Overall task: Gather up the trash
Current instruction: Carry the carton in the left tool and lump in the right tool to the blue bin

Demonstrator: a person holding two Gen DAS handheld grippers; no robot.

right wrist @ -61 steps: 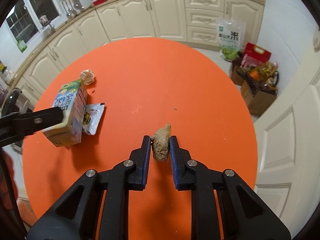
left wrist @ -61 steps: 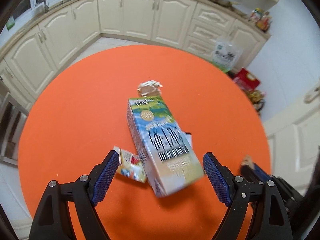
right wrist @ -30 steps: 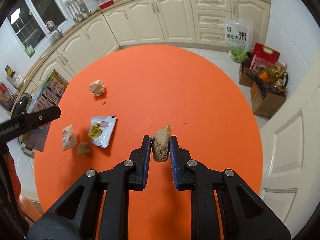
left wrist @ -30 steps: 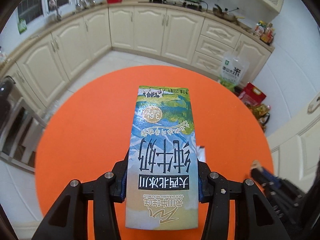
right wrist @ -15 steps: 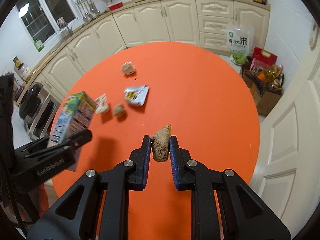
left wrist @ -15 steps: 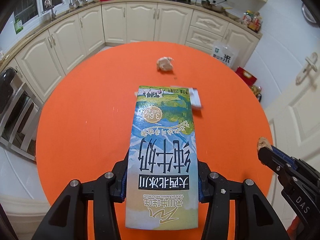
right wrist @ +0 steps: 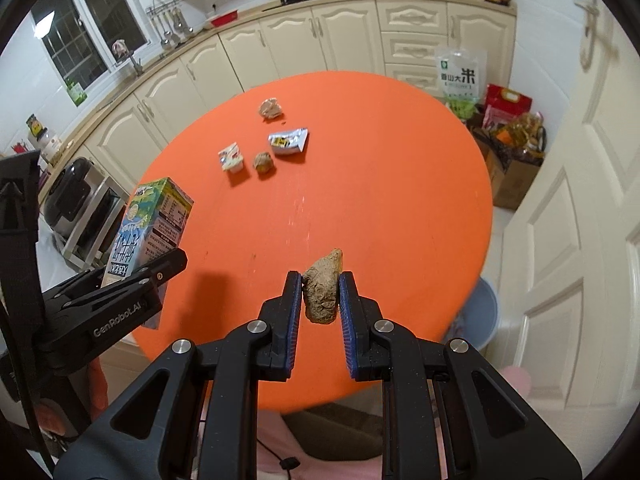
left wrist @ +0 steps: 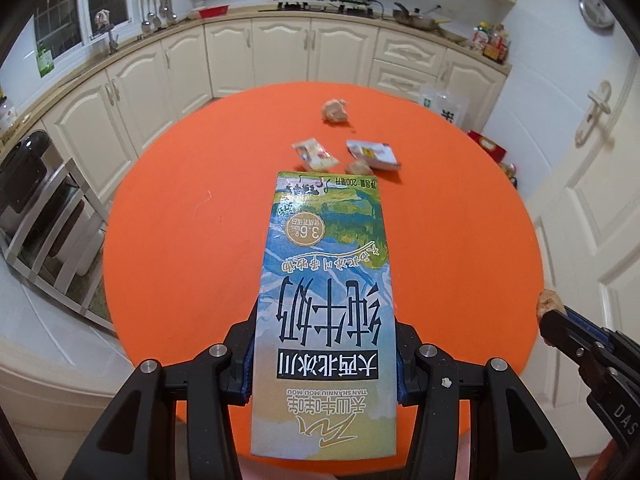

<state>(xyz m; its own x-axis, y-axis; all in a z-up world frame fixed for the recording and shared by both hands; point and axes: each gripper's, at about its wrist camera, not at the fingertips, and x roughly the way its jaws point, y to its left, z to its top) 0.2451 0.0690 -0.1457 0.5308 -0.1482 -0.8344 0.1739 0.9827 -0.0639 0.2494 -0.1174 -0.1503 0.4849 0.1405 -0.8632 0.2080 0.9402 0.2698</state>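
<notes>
Cream kitchen cabinets (left wrist: 280, 56) are curving around a round orange desk (left wrist: 192, 216) that is filling the middle of the room. Over the desk's near edge, the left gripper (left wrist: 325, 364) is holding a milk carton (left wrist: 326, 300), its fingers pressing on the carton's two sides with the printed face turned upward. Just past the desk's near right rim, the right gripper (right wrist: 320, 300) is carrying a brown crumpled lump (right wrist: 322, 290), its fingers standing narrow and pinching the lump between the blue pads.

Toward the far side of the desk, more trash is lying loose. A crumpled paper ball (right wrist: 271, 109) is sitting nearest the cabinets. Closer to the desk's middle, a silver snack wrapper (right wrist: 288, 141) is lying flat, with a small brown wad (right wrist: 263, 163) just beside it and a small white wrapper (right wrist: 231, 157) near that wad on its other side.

Beside the desk's near right rim, a pale blue bin (right wrist: 482, 312) is standing on the floor. Beyond the desk's far right edge, a rice bag (right wrist: 460, 76) is leaning against the cabinets, next to a red box (right wrist: 508, 104).
</notes>
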